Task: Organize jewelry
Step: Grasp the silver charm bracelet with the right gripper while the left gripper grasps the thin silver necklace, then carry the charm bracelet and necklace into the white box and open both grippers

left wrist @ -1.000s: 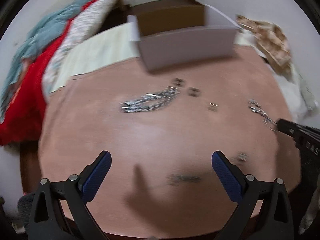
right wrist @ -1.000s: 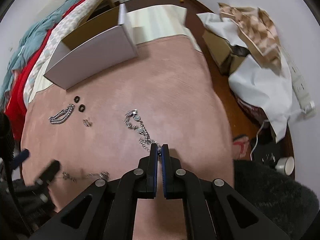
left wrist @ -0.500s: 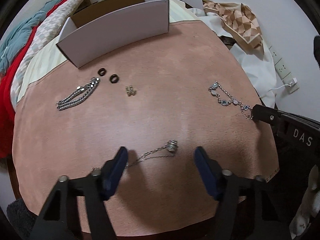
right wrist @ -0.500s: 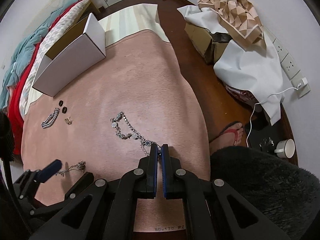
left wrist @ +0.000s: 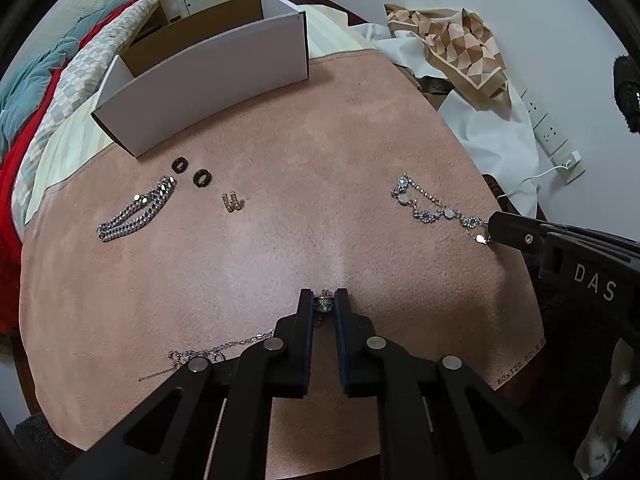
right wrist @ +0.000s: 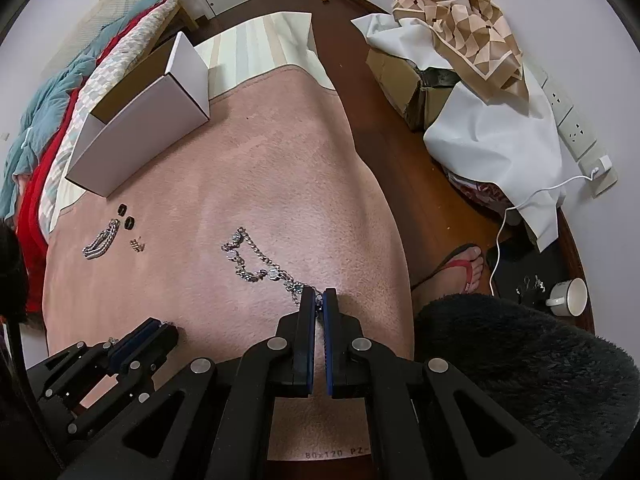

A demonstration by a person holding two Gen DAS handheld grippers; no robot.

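Since the earlier frame the left gripper [left wrist: 324,304] has been closed onto the pendant [left wrist: 323,303] of the thin chain necklace [left wrist: 208,354], trailing toward eight o'clock. The right gripper [right wrist: 319,303] is clamped on the gemstone necklace [right wrist: 256,258]; both are judged ready for lifting toward the white box [left wrist: 208,80].

White capital letters "DAS" are printed on the black body of the right gripper [left wrist: 489,231], seen at the right edge of the left wrist view. Small dark print reading "80x120 PZ" is stamped along the near edge of the pink mat [left wrist: 520,368], and is seen again at the bottom of the right wrist view.
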